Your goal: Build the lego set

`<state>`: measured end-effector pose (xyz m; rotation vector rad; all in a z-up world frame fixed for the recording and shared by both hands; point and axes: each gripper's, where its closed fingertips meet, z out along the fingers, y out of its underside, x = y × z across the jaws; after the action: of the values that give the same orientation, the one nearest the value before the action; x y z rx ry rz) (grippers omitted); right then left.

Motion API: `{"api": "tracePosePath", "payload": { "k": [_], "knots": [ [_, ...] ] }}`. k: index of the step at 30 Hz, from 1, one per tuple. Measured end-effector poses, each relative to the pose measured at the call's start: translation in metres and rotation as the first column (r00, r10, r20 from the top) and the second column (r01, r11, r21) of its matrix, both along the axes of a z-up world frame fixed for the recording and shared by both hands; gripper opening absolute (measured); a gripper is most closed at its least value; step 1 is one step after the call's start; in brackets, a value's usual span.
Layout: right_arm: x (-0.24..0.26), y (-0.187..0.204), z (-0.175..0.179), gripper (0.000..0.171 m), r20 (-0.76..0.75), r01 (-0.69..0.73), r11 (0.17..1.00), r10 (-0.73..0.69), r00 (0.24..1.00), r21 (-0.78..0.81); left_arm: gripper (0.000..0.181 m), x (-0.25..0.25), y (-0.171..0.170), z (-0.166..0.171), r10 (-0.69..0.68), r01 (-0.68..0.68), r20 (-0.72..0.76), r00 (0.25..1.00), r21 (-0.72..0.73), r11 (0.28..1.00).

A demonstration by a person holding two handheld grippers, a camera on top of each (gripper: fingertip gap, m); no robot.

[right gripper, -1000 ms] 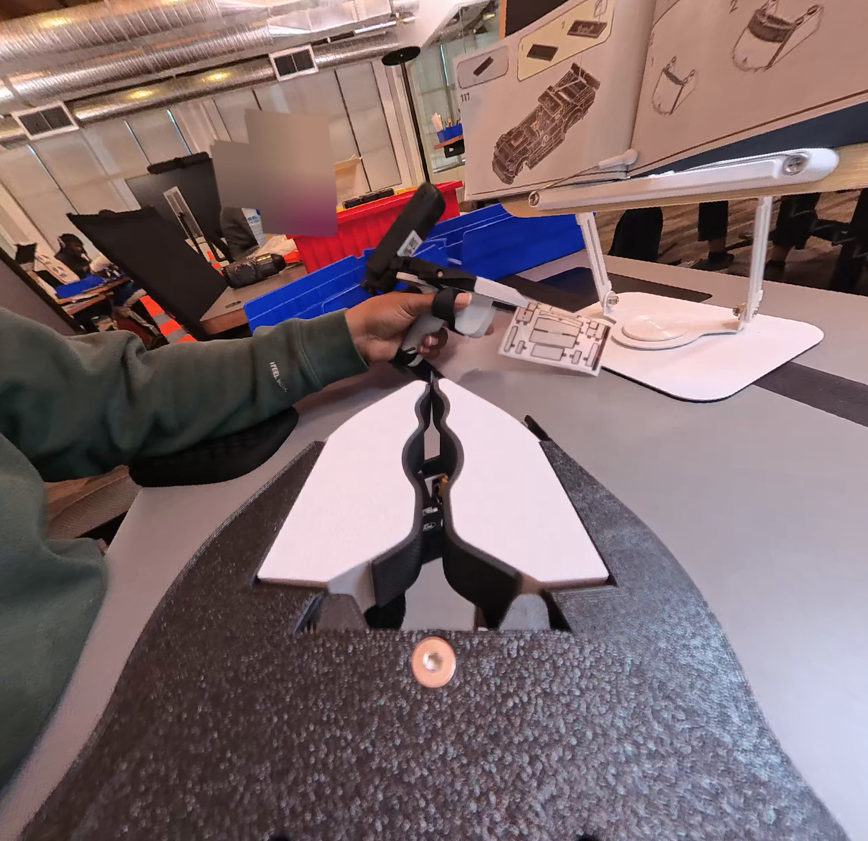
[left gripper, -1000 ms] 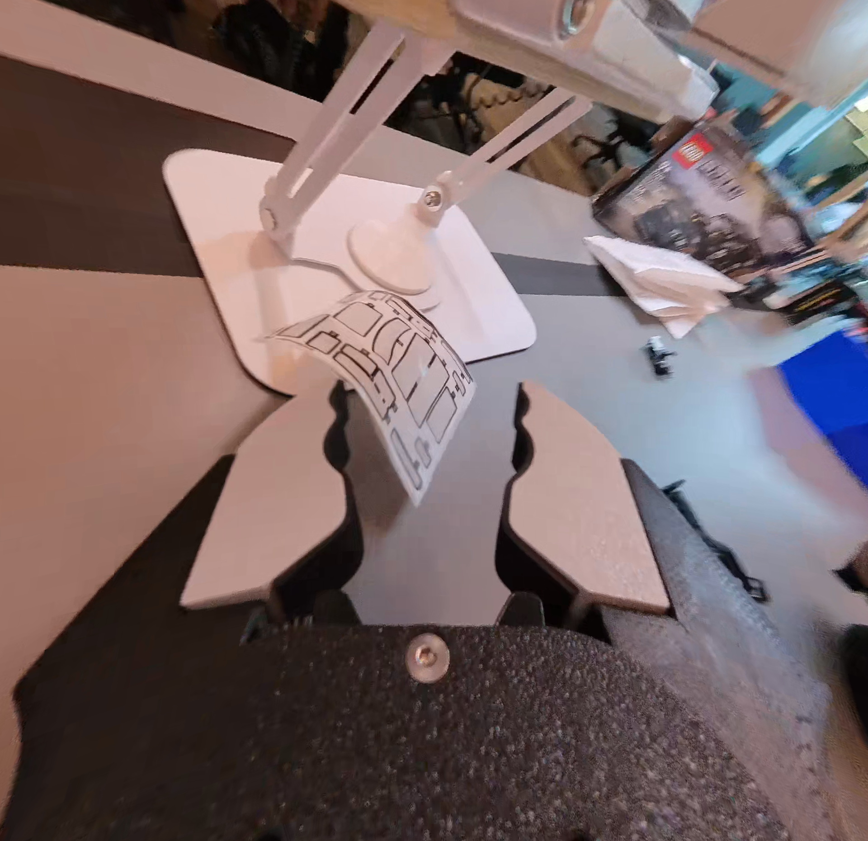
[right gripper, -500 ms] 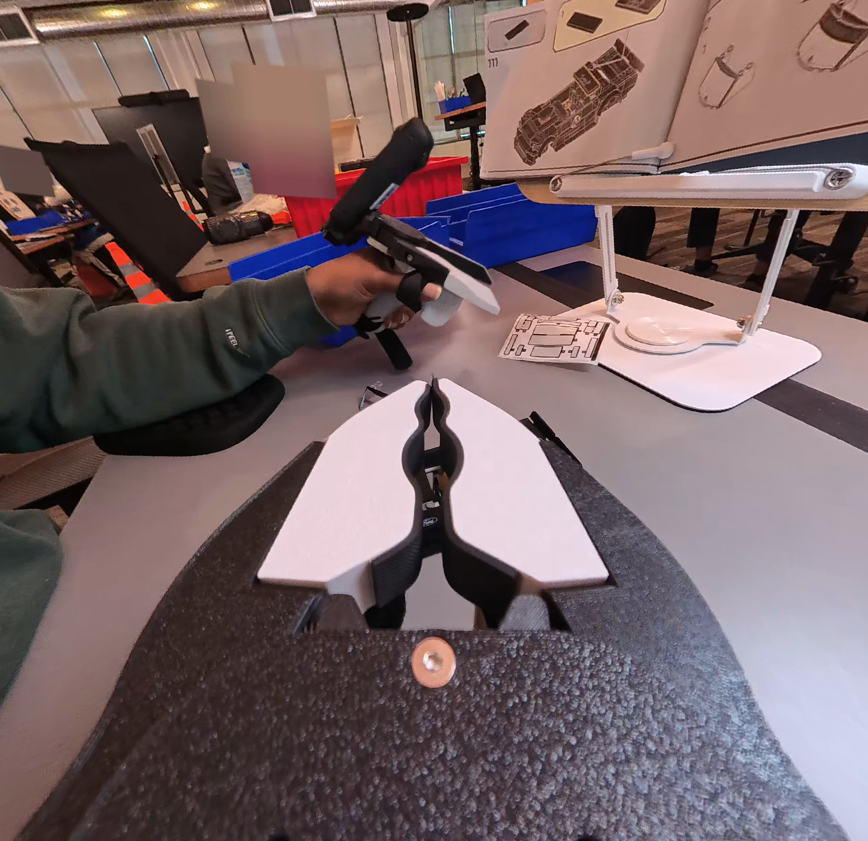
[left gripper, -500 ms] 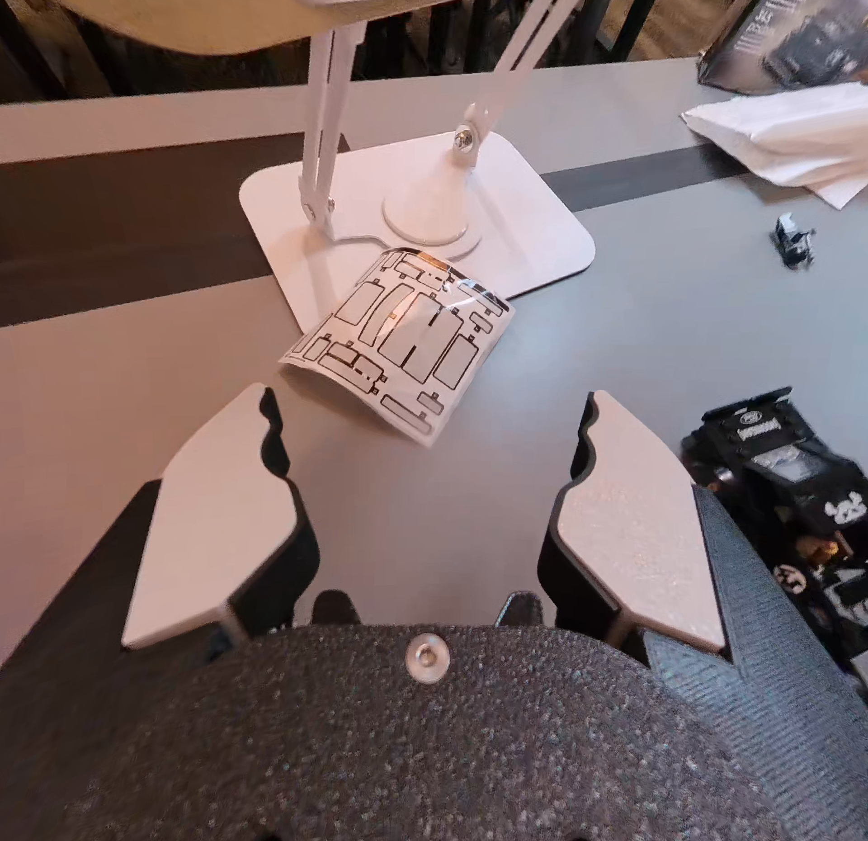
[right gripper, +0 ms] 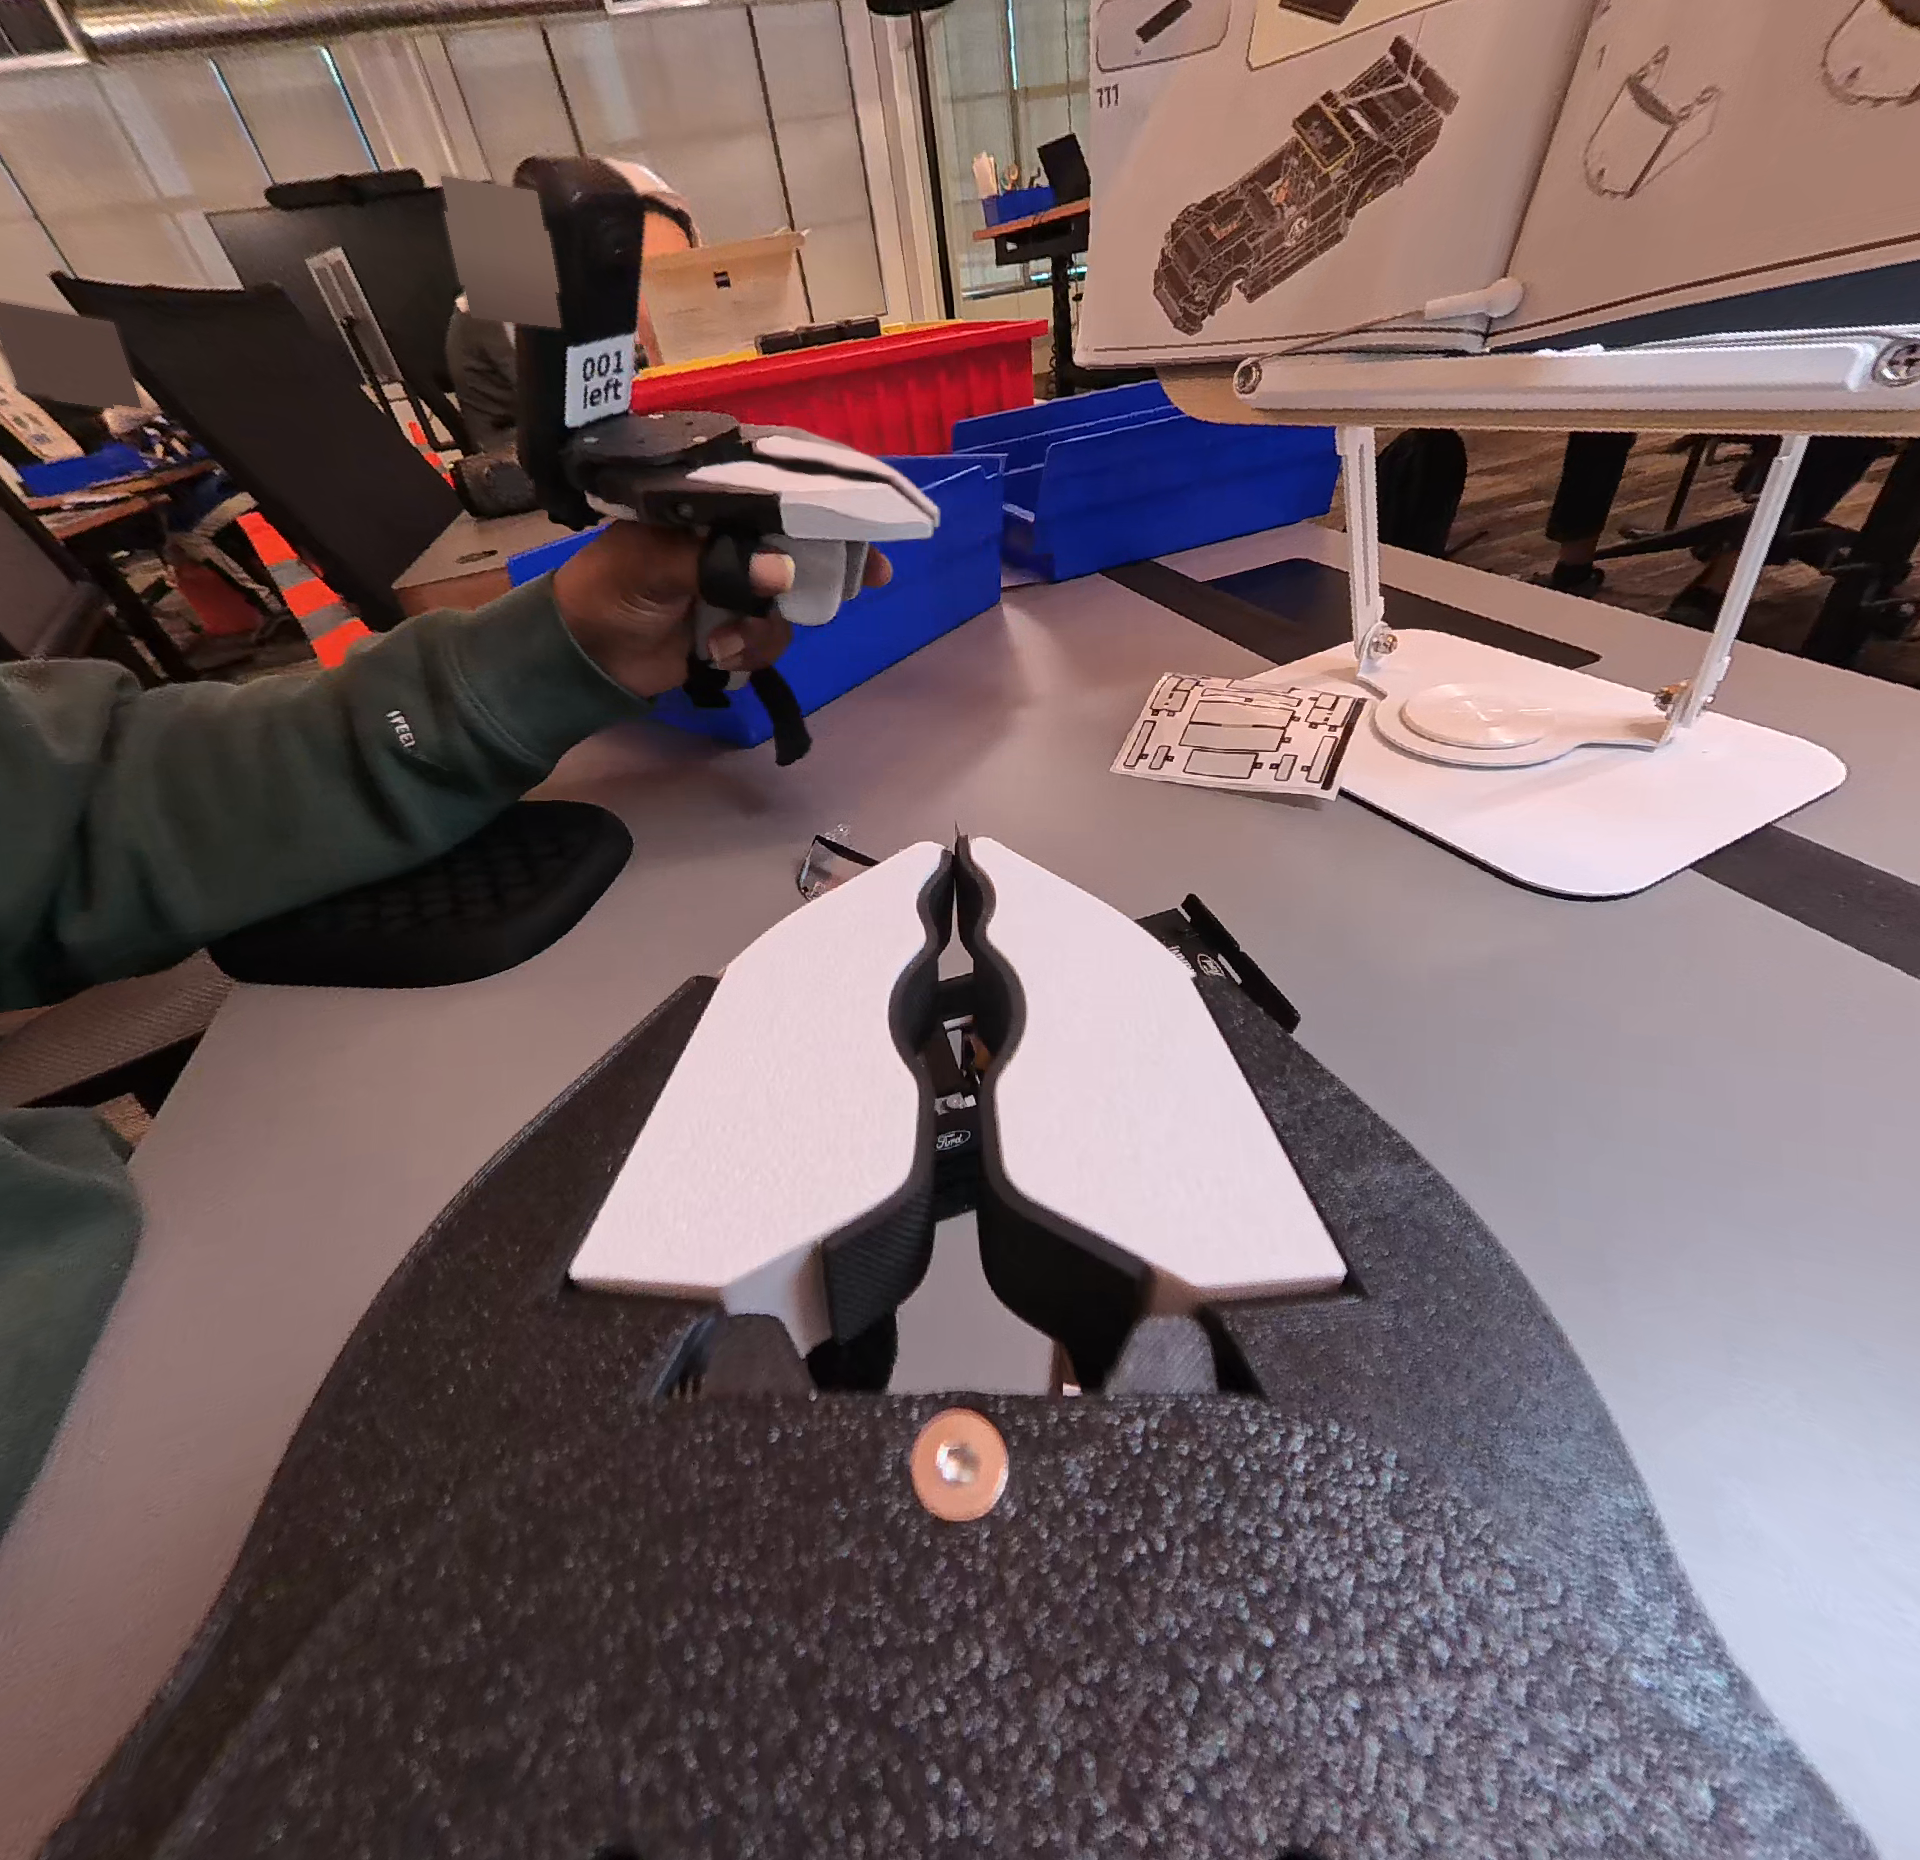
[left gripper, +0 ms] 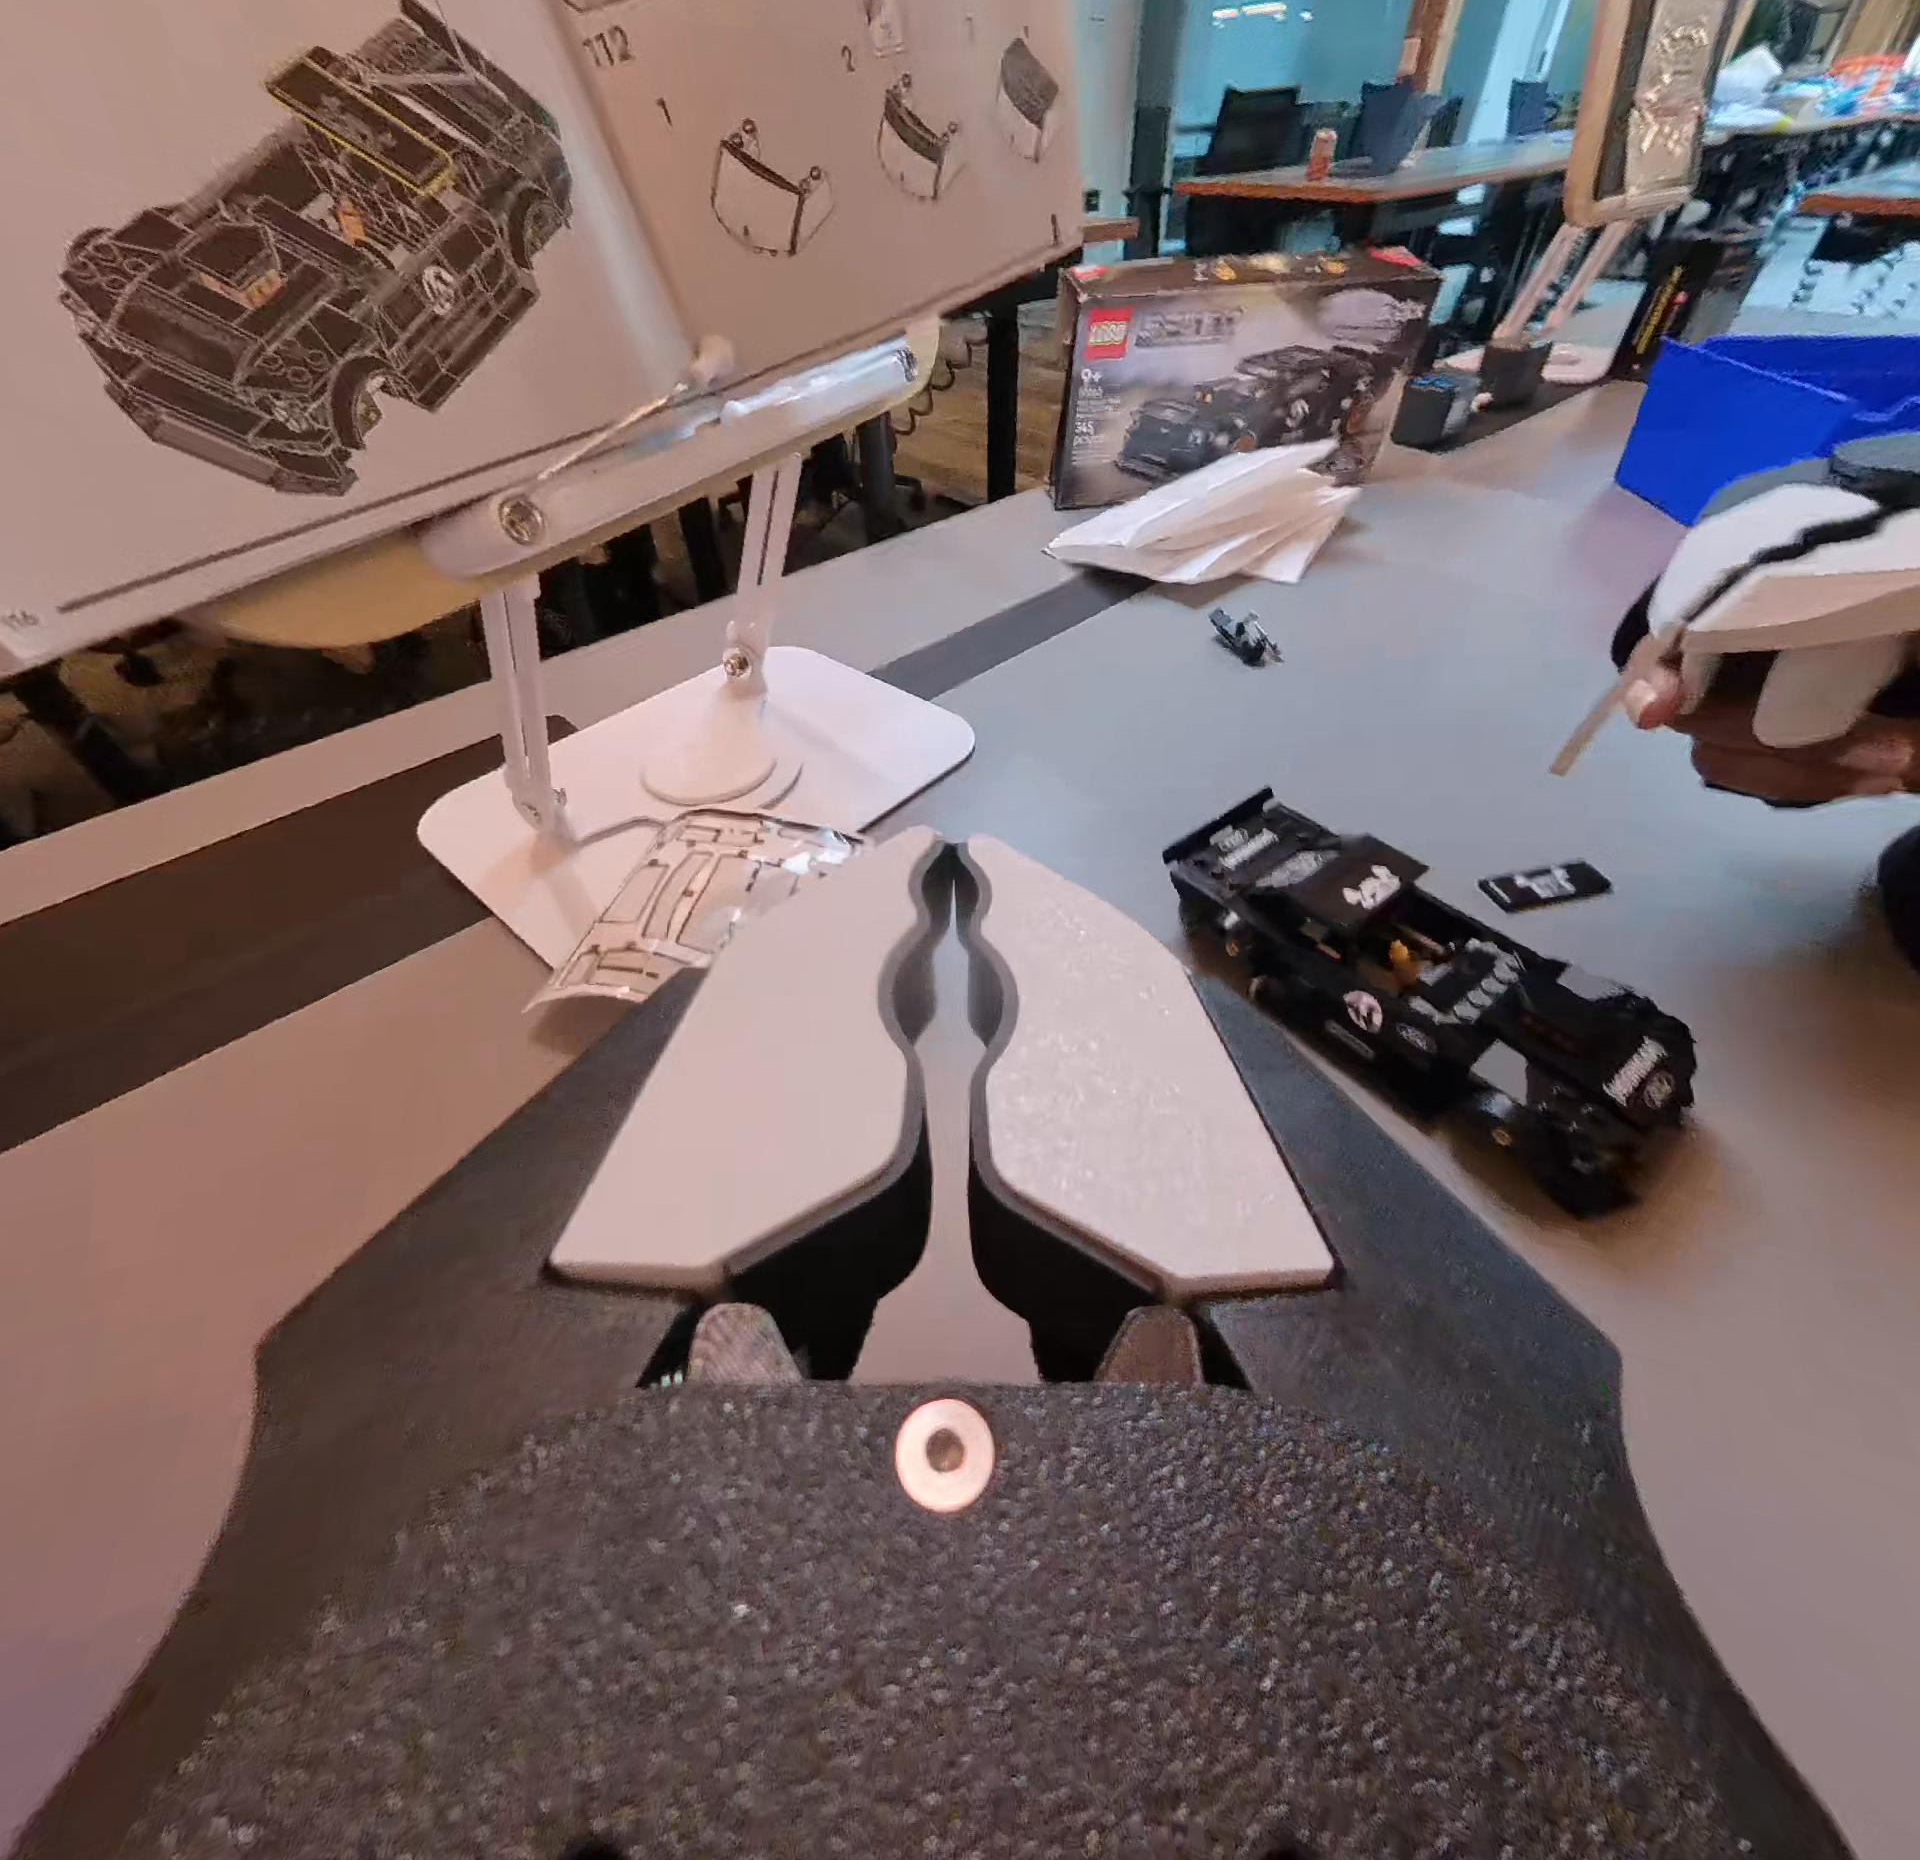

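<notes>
The black Lego car (left gripper: pixel 1434 989) lies on the grey table (left gripper: pixel 1195 730), right of my left gripper (left gripper: pixel 951 860), which is shut and empty above the table. The sticker sheet (left gripper: pixel 686 906) lies at the front edge of the white stand's base (left gripper: pixel 862 730); it also shows in the right wrist view (right gripper: pixel 1236 740). My right gripper (right gripper: pixel 956 846) is shut on a thin white strip (left gripper: pixel 1590 735), which looks like a sticker. It hovers over the car, which it mostly hides. The left gripper (right gripper: pixel 928 518) shows held up at the left.
The open instruction booklet (left gripper: pixel 416 148) sits on the stand. The set box (left gripper: pixel 1236 376) and white bags (left gripper: pixel 1205 527) are farther back. A small black piece (left gripper: pixel 1242 634), a black plate (left gripper: pixel 1545 883) and a clear piece (right gripper: pixel 826 860) lie loose. Blue bins (right gripper: pixel 1143 491) and a black pad (right gripper: pixel 436 906) are at the left. Left tips to right tips: about 20 cm. The black plate (left gripper: pixel 1545 883) is about 12 cm from my right fingertips.
My left gripper let go of the sticker sheet, which now lies by the stand's base. It opened wide, then shut, lifted and drew back. My right gripper has stayed shut over the car.
</notes>
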<state>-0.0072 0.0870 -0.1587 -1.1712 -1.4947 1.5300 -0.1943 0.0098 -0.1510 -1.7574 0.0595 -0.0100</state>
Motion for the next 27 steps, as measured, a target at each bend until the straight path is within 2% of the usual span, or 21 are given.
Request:
{"api": "tracePosePath", "payload": {
  "k": [4, 9, 12, 14, 19, 21, 27],
  "knots": [
    [-0.002, 0.001, -0.004, 0.000, 0.011, 0.002, 1.000, -0.002, 1.000, -0.006, 0.000, 0.010, -0.017, -0.012, -0.064, 0.061, -0.030, 0.998, -0.066, 0.996],
    [-0.001, 0.003, -0.002, 0.000, 0.005, 0.015, 1.000, -0.015, 1.000, -0.011, 0.040, 0.030, -0.032, -0.054, -0.125, 0.113, -0.020, 0.992, -0.303, 0.946],
    [-0.001, 0.004, -0.002, 0.000, 0.008, 0.018, 1.000, -0.018, 1.000, -0.013, 0.064, 0.045, -0.040, -0.085, -0.179, 0.178, 0.041, 0.983, -0.441, 0.880],
    [-0.001, 0.004, -0.003, 0.000, 0.010, 0.018, 1.000, -0.018, 1.000, -0.014, 0.073, 0.051, -0.044, -0.105, -0.201, 0.212, 0.078, 0.976, -0.525, 0.824],
    [-0.001, 0.004, -0.003, 0.000, 0.012, 0.018, 1.000, -0.018, 1.000, -0.008, 0.047, 0.065, -0.043, -0.130, -0.261, 0.243, 0.062, 0.963, -0.616, 0.749],
    [0.000, 0.004, -0.003, 0.000, 0.013, 0.016, 1.000, -0.016, 1.000, -0.010, 0.025, 0.069, -0.042, -0.134, -0.292, 0.246, 0.034, 0.956, -0.636, 0.732],
    [-0.001, 0.004, -0.005, 0.000, 0.019, 0.014, 1.000, -0.014, 1.000, -0.008, 0.024, 0.101, -0.049, -0.134, -0.437, 0.372, 0.062, 0.897, -0.638, 0.674]
  ]
}}
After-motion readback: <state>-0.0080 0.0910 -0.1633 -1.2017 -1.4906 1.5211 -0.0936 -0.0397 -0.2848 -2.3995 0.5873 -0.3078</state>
